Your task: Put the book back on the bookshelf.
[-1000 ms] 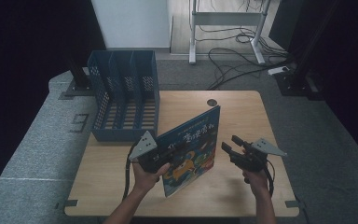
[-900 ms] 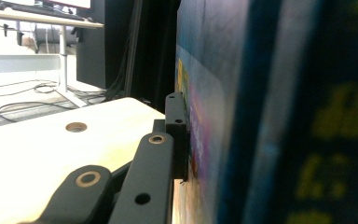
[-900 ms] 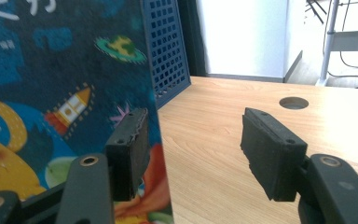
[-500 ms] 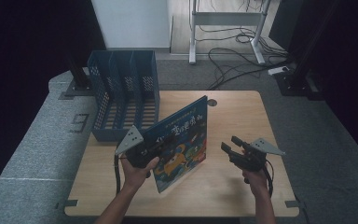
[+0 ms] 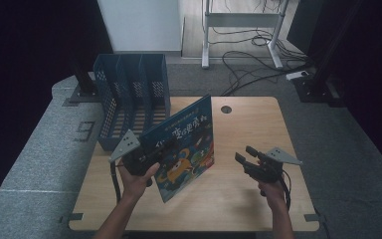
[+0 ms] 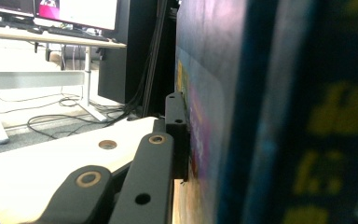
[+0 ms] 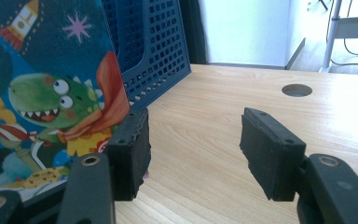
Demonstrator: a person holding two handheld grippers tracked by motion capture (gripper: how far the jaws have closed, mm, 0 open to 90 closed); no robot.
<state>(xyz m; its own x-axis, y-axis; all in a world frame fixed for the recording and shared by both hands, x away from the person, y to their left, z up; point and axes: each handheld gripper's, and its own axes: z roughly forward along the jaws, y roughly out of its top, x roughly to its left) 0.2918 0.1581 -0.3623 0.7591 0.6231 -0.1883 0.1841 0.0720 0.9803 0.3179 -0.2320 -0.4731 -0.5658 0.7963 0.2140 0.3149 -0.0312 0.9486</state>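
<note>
**Book held by one edge above the table**

Because we hold the picture book [image 5: 184,144] only at its left edge, tilted above the table [image 5: 248,124], it could swing or slip before reaching the blue file rack [image 5: 132,97] behind it. Our left gripper [image 5: 146,157] is clamped tight on that edge. Our right gripper [image 5: 246,162] waits apart on the right, jaws half open and empty.

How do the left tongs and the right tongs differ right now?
The left tongs are shut on the picture book, holding it tilted up off the table; the right tongs are open with nothing between their pads. The left tongs sit beside the blue file rack; the right tongs are out over bare wood. Both are black, carry a grey plate and are hand-held.
</note>
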